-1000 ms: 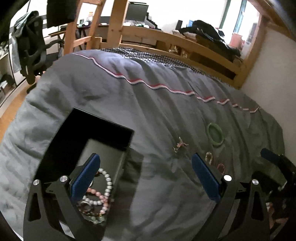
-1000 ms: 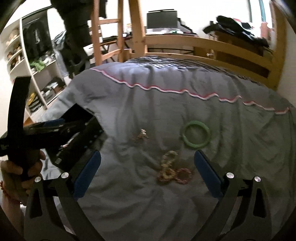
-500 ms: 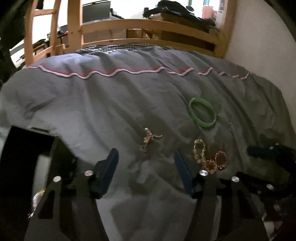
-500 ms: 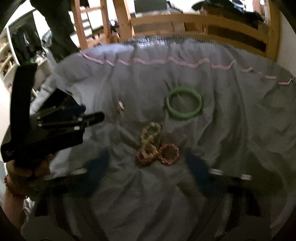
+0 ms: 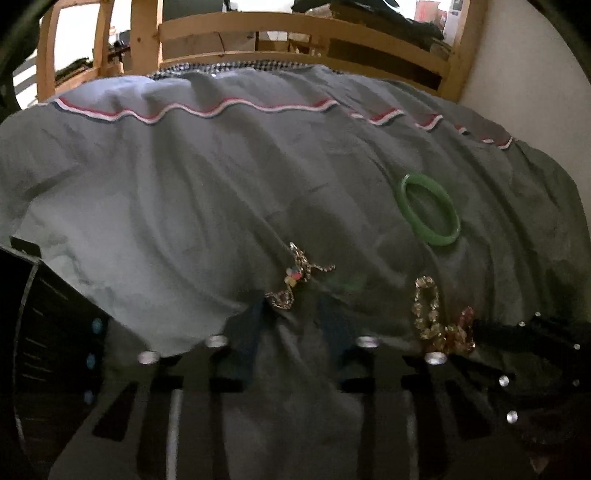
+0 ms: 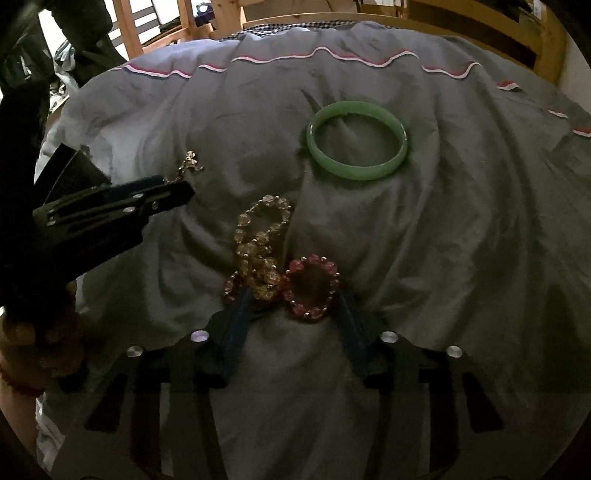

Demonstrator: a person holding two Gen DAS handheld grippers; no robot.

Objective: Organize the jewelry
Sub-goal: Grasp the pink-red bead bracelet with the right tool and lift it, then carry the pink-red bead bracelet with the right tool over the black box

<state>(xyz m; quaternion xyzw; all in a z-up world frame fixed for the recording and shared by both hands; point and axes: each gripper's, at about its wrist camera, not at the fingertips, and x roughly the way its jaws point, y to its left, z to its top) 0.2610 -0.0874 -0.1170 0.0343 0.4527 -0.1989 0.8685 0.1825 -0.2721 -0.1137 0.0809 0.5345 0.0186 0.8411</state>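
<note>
On the grey duvet lie a thin gold chain (image 5: 295, 275), a green bangle (image 5: 428, 210), a yellow bead bracelet (image 5: 426, 310) and a pink bead bracelet (image 5: 461, 328). My left gripper (image 5: 293, 315) is down on the duvet, jaws closing, with the chain's near end between its blue fingertips; I see no pad touching it. In the right wrist view my right gripper (image 6: 295, 312) straddles the pink bead bracelet (image 6: 310, 291), jaws closing, pads close beside it. The yellow bead bracelet (image 6: 258, 243) overlaps the pink one; the green bangle (image 6: 356, 140) lies farther back.
A black jewelry box (image 5: 44, 332) stands open at the left beside my left gripper. A hand (image 6: 37, 332) holds the left gripper (image 6: 181, 194) just left of the bracelets. A wooden bed rail (image 5: 295, 29) runs behind the duvet, a wall at right.
Both grippers have come down toward the duvet and their jaws have narrowed a lot. The left one swung right, away from the black box, onto the chain; the right one dropped over the pink bracelet.
</note>
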